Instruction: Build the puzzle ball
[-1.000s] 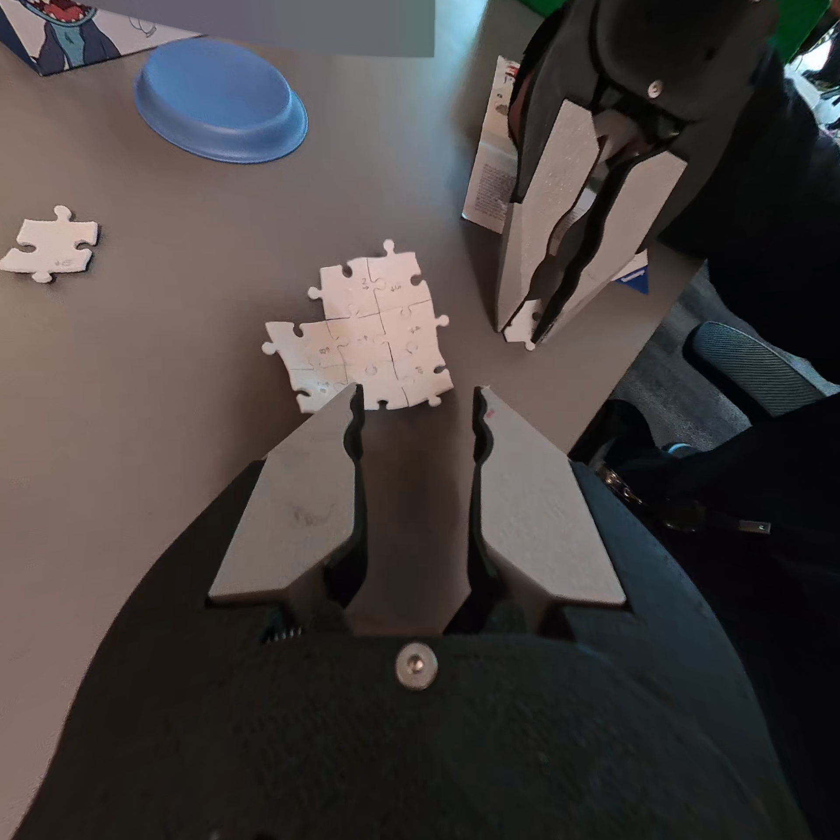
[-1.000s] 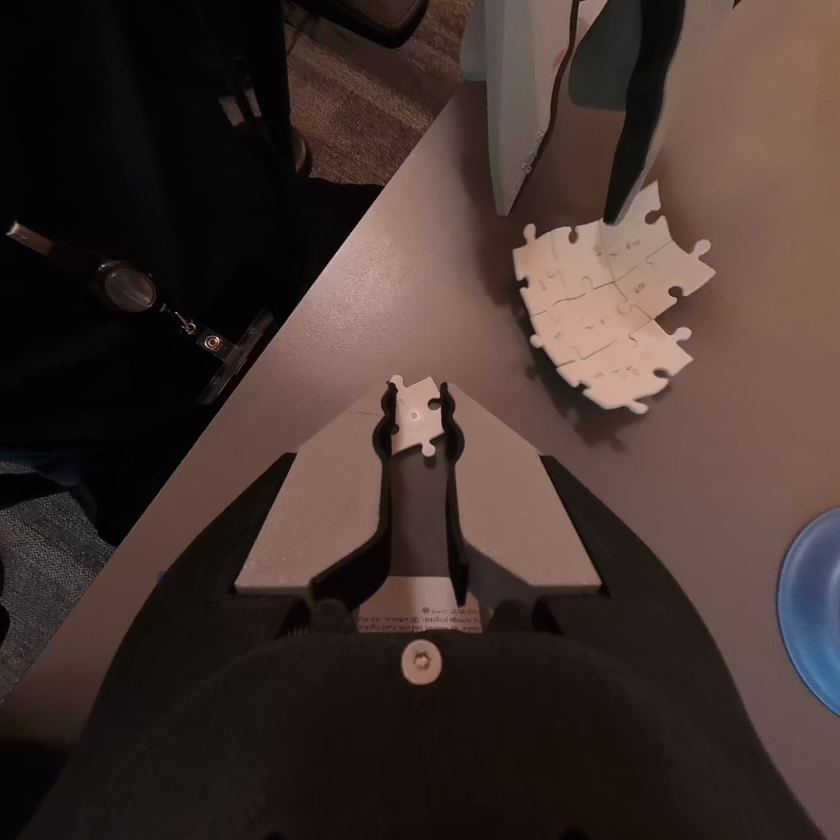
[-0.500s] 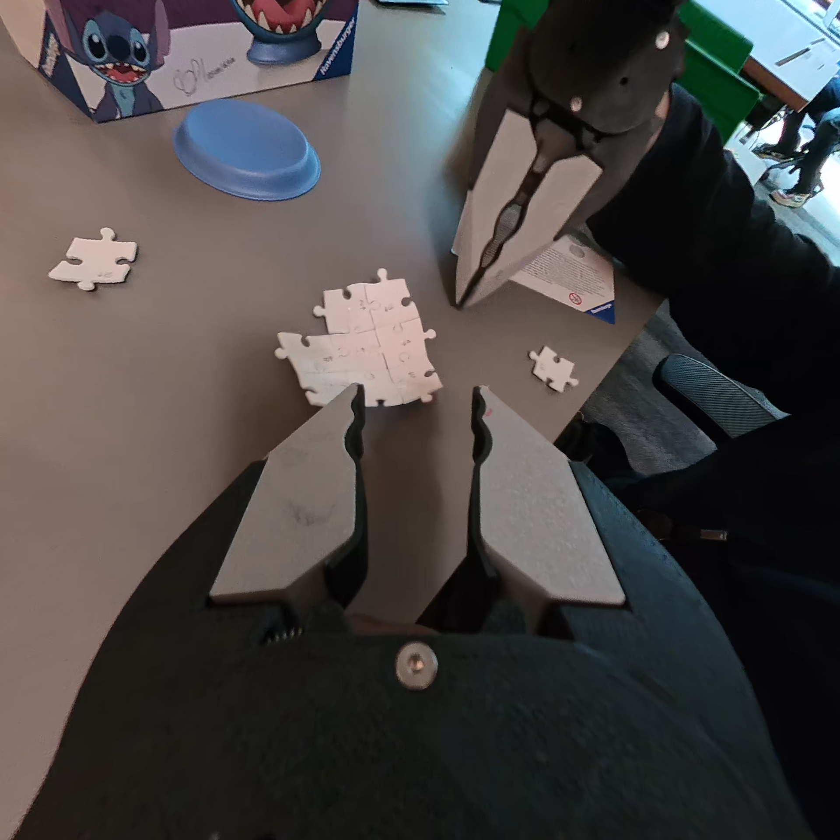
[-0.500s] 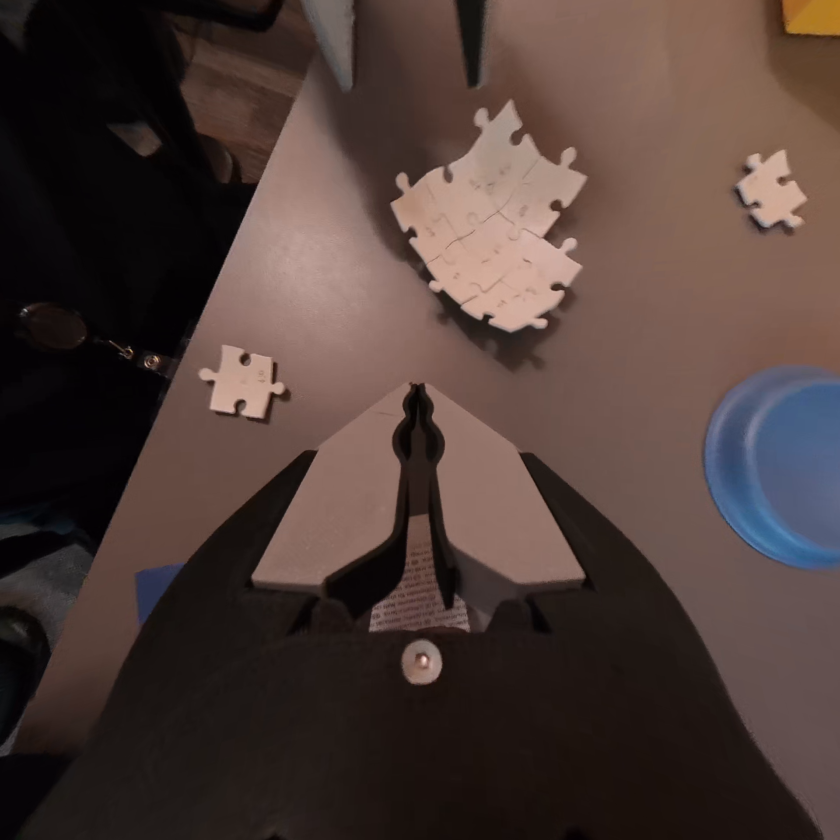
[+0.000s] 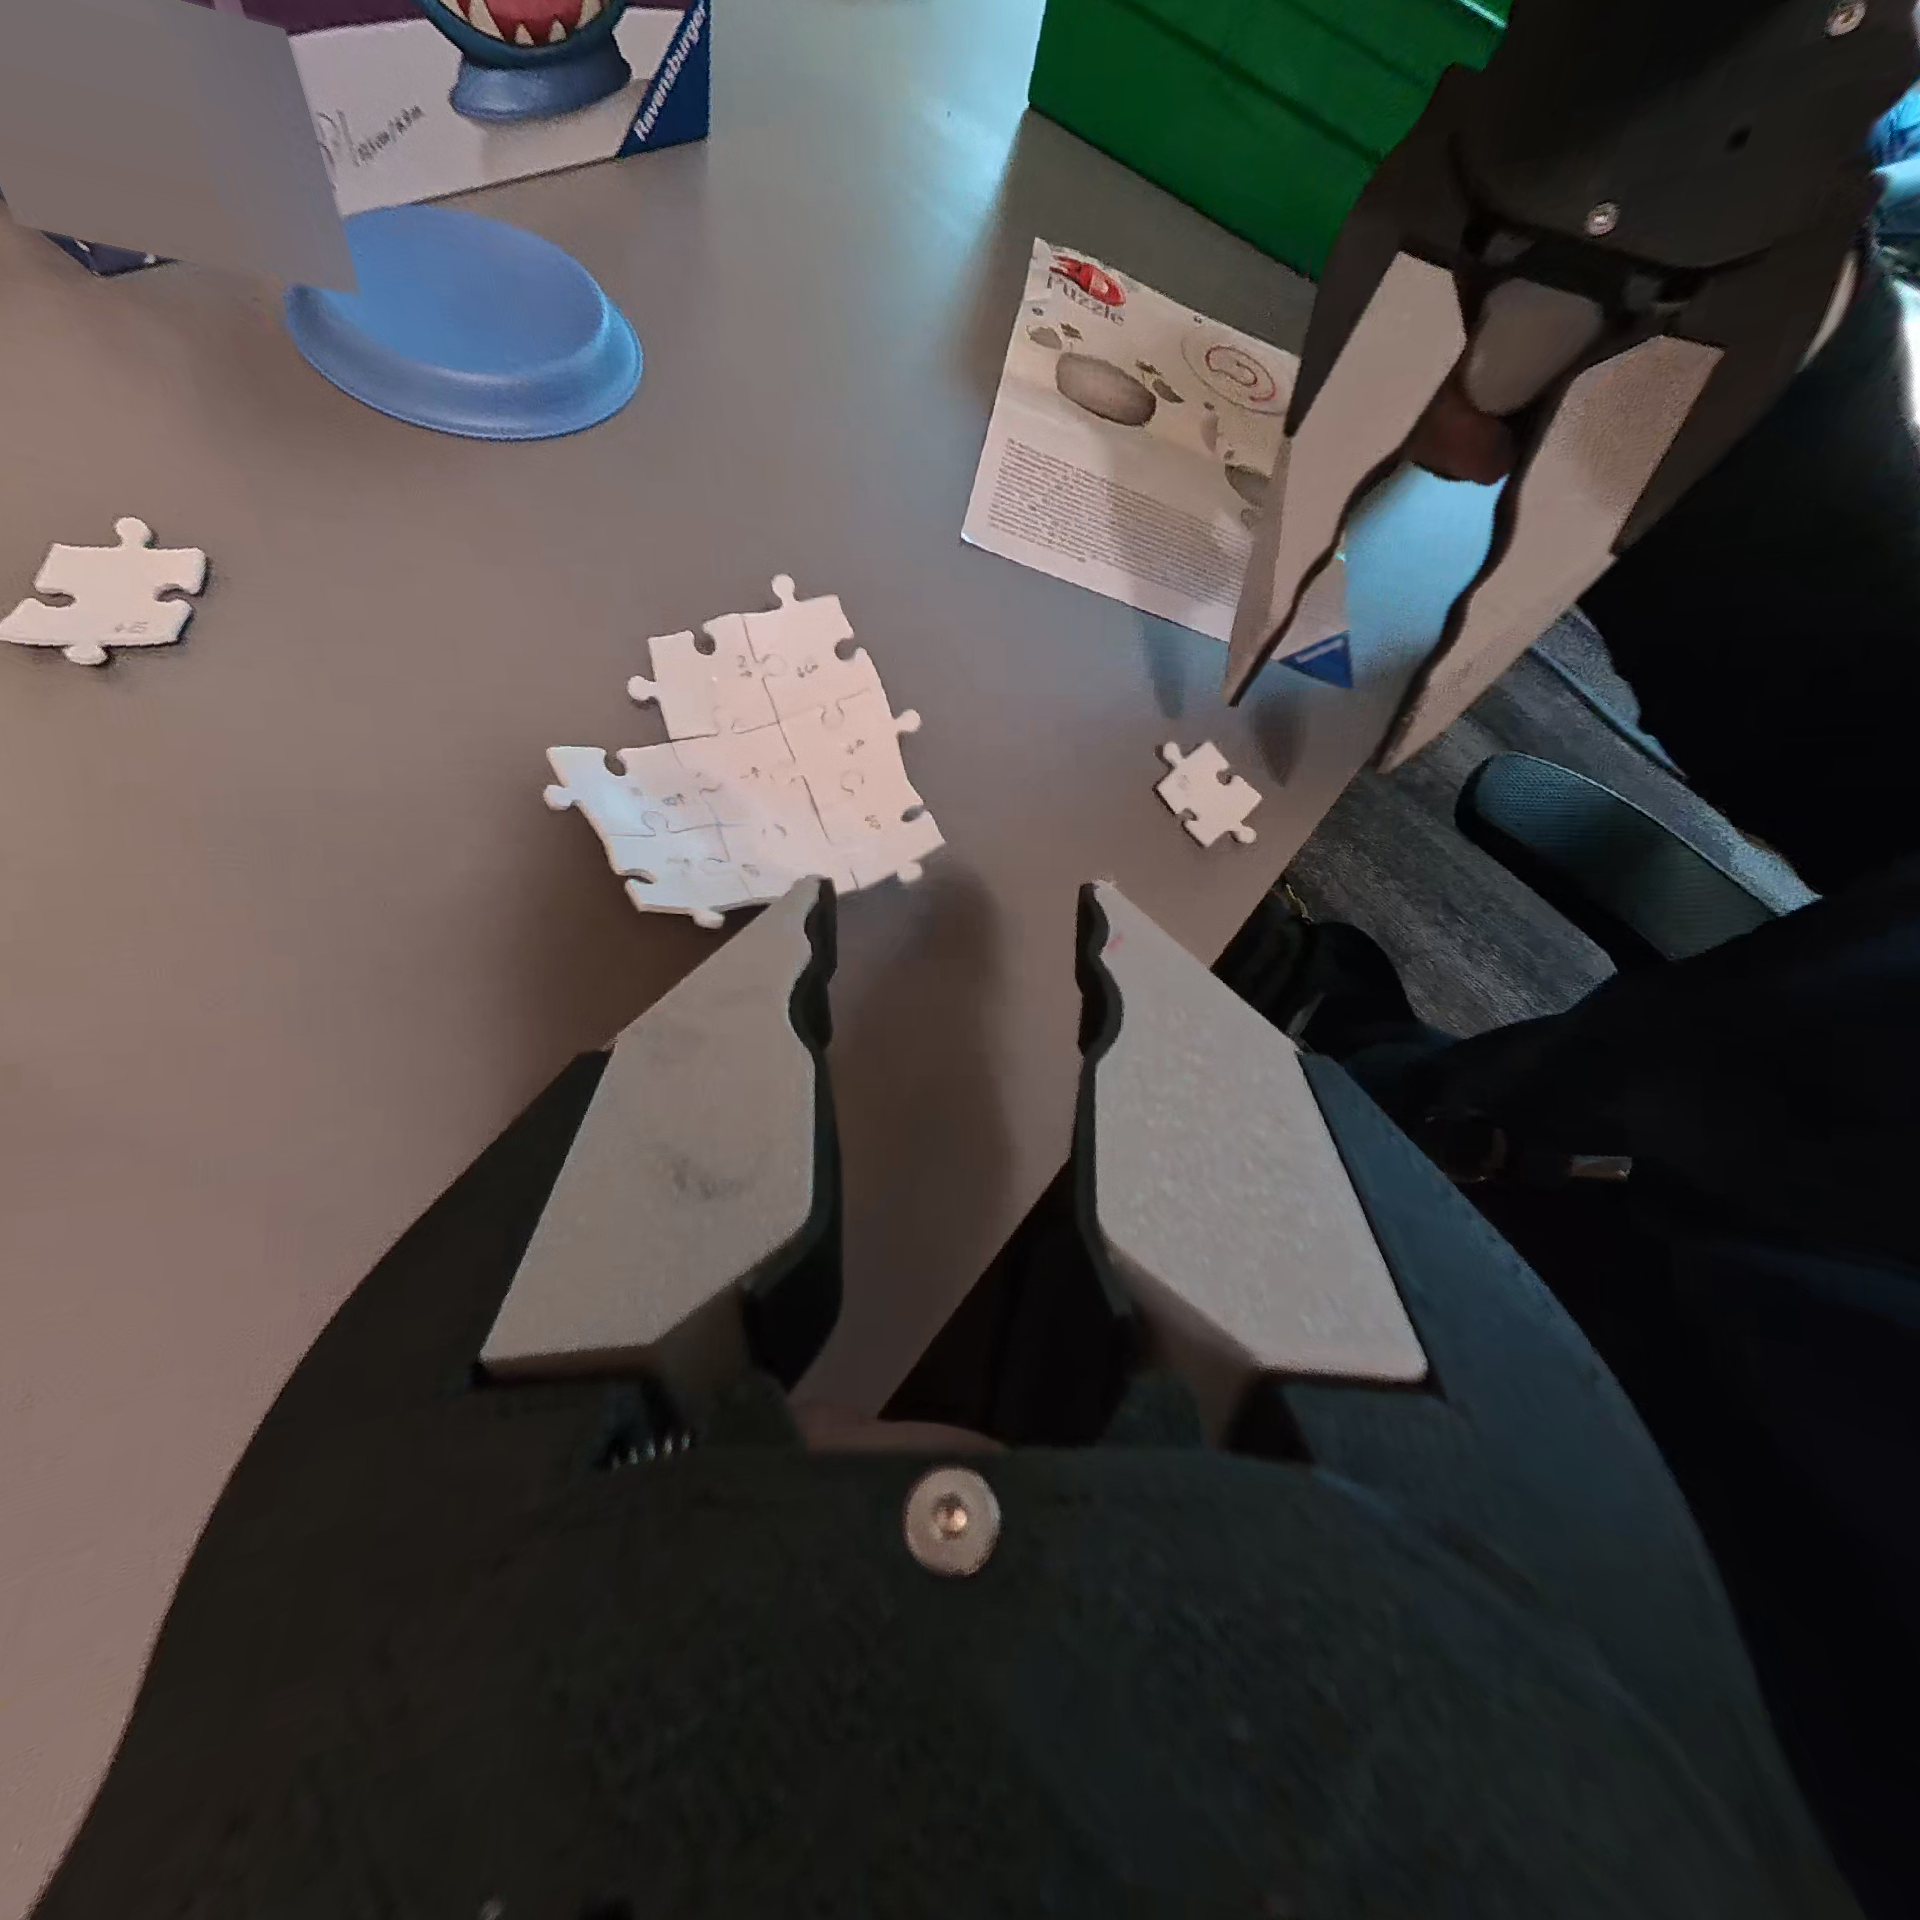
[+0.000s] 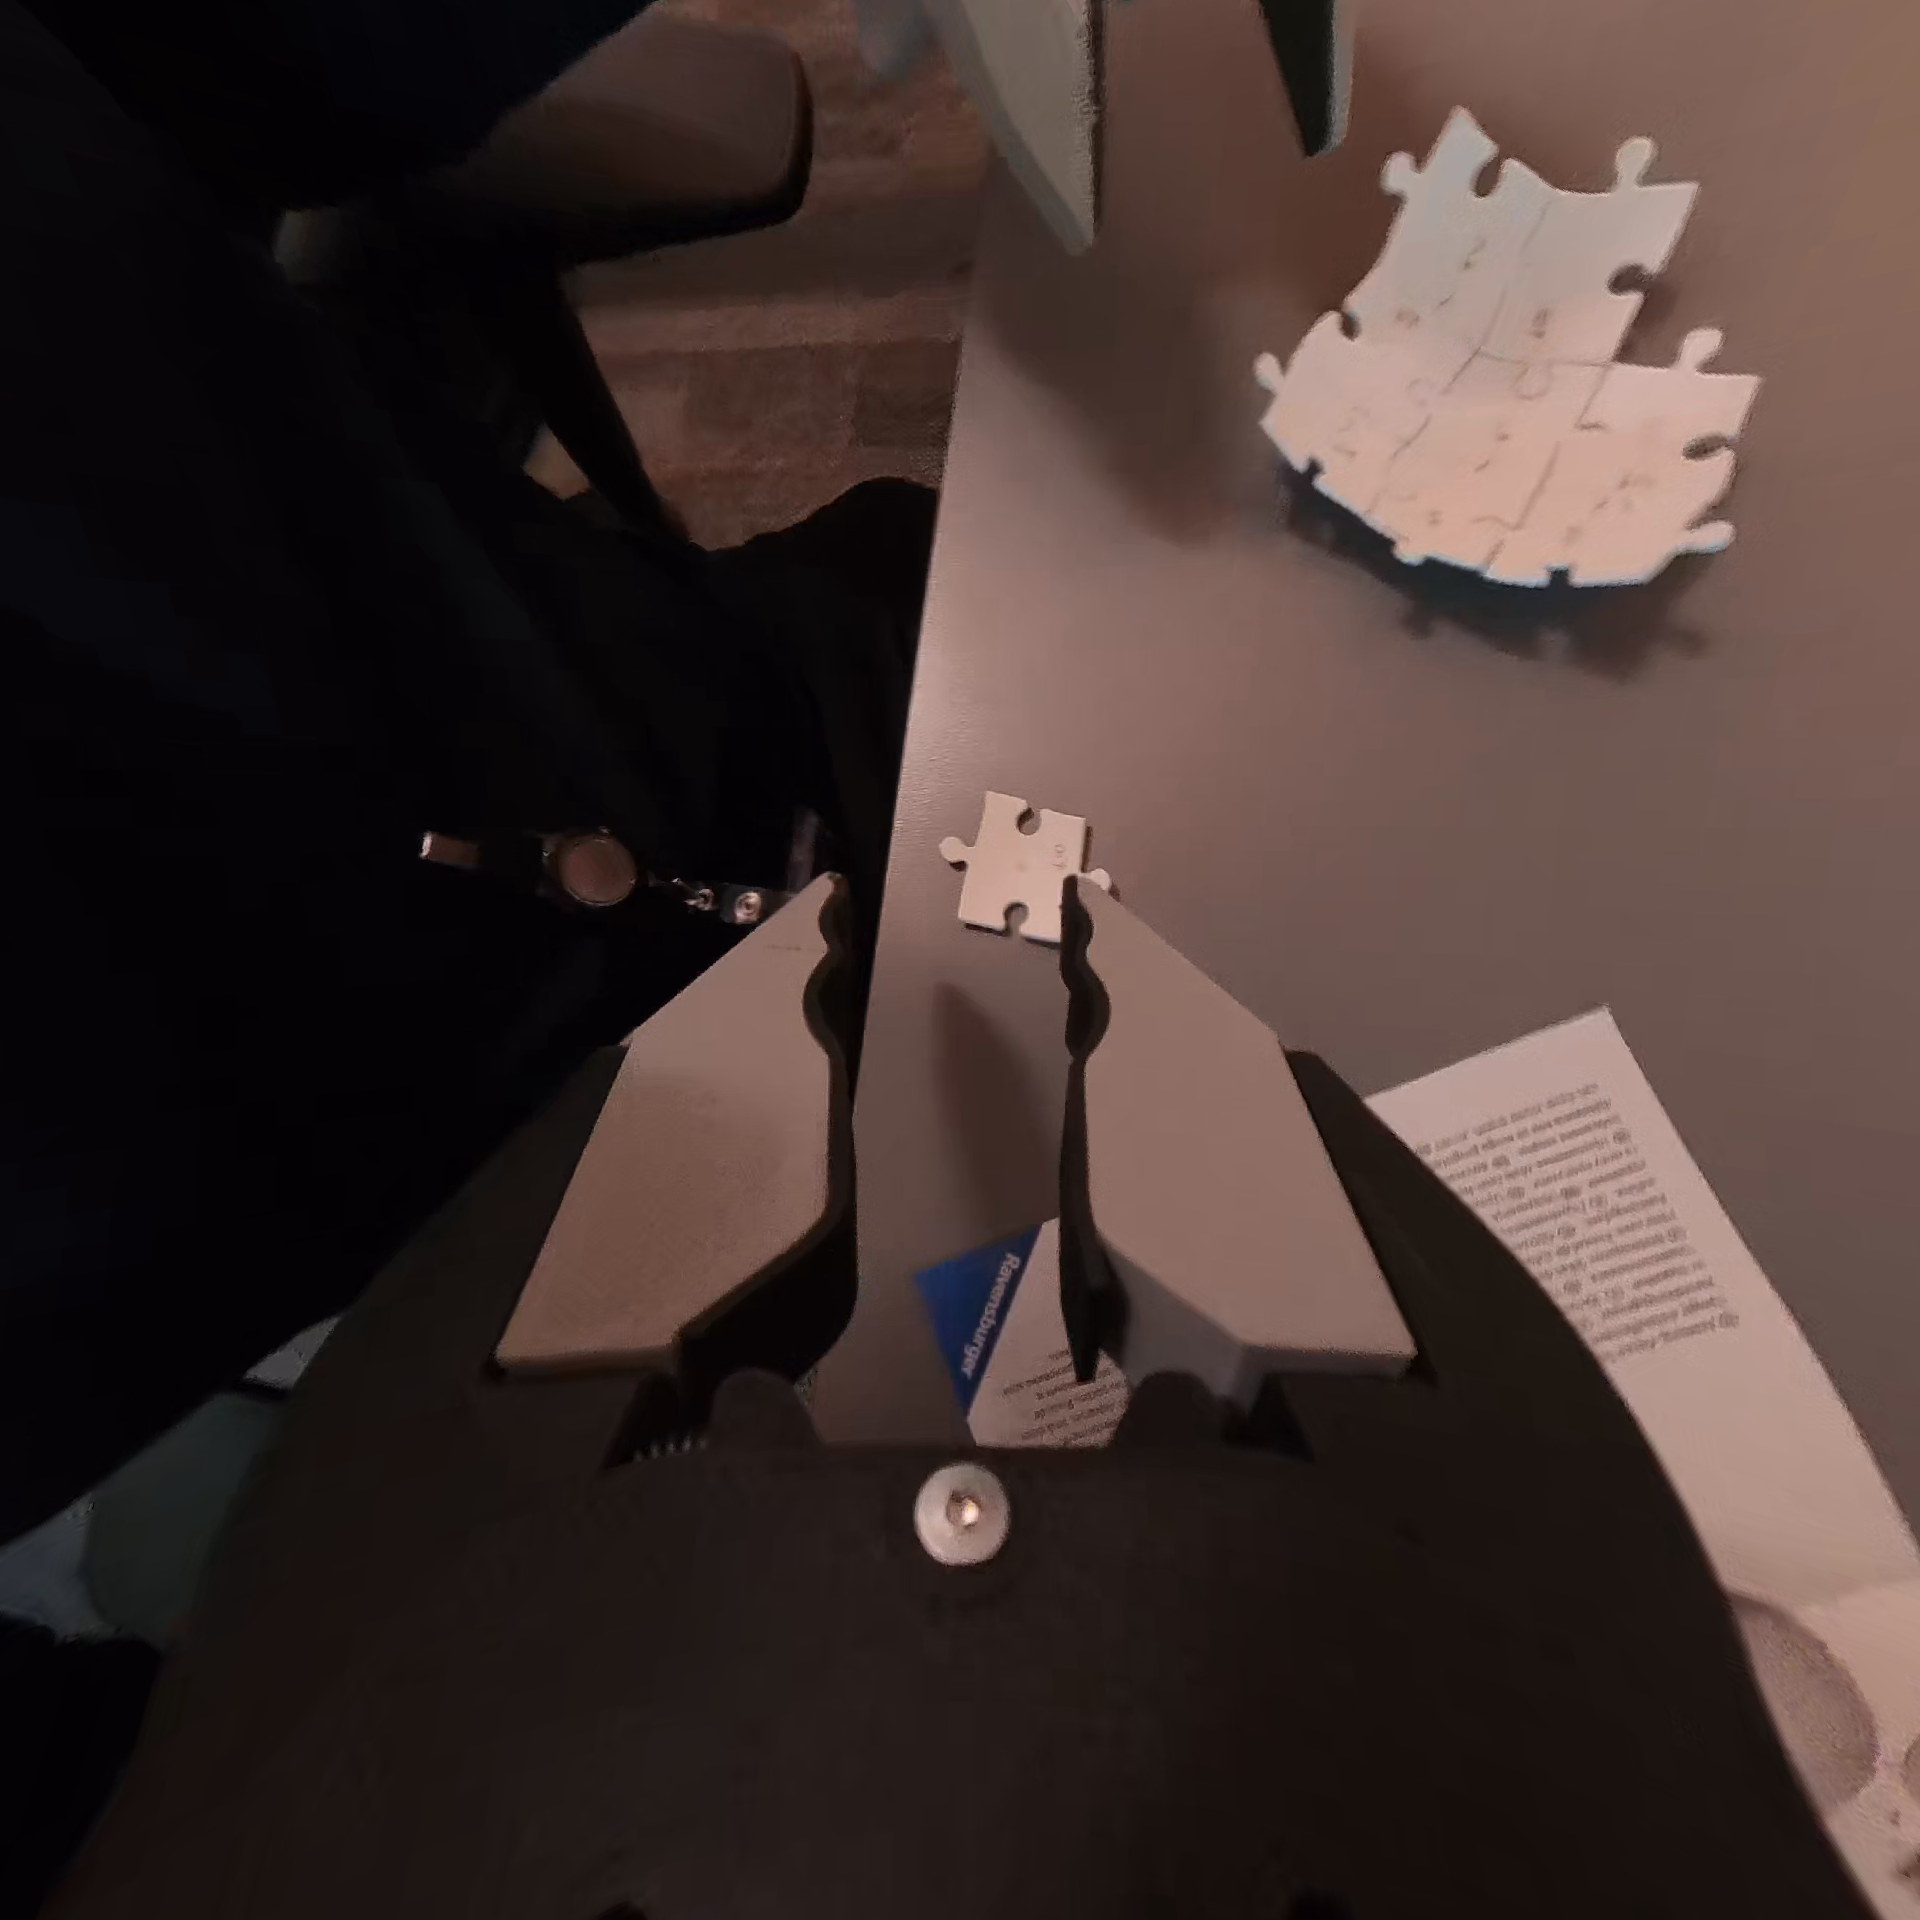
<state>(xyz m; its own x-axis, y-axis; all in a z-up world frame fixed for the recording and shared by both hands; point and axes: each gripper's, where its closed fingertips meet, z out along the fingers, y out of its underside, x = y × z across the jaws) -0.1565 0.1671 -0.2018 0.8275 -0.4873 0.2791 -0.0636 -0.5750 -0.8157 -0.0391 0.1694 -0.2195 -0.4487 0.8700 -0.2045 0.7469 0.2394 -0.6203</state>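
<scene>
A curved patch of joined white puzzle pieces [image 5: 743,774] lies on the grey table [image 5: 364,935]; it also shows in the right wrist view [image 6: 1507,395]. My left gripper [image 5: 951,899] is open and empty just in front of it. A single white piece [image 5: 1207,792] lies near the table's right edge, also in the right wrist view [image 6: 1023,862]. My right gripper [image 6: 951,894] is open and empty, raised just short of that piece; it shows in the left wrist view [image 5: 1320,727] above the edge. Another loose piece [image 5: 109,592] lies far left.
A blue round stand [image 5: 468,322] and the puzzle box [image 5: 499,94] are at the back left. A printed instruction leaflet [image 5: 1132,457] lies under my right gripper, also [image 6: 1621,1278]. A green box [image 5: 1247,114] stands at the back. A chair [image 5: 1621,862] and a person's dark clothing are beyond the table edge. The tips of one gripper are about 12 centimetres away from the tips of the other. My right tips are about 25 centimetres from the loose piece [image 5: 109,592], my left tips only 15 centimetres.
My right gripper let go of the single piece near the table edge, rose, shut, then opened again and moved back over the leaflet. My left gripper stayed open and pulled back slightly.
</scene>
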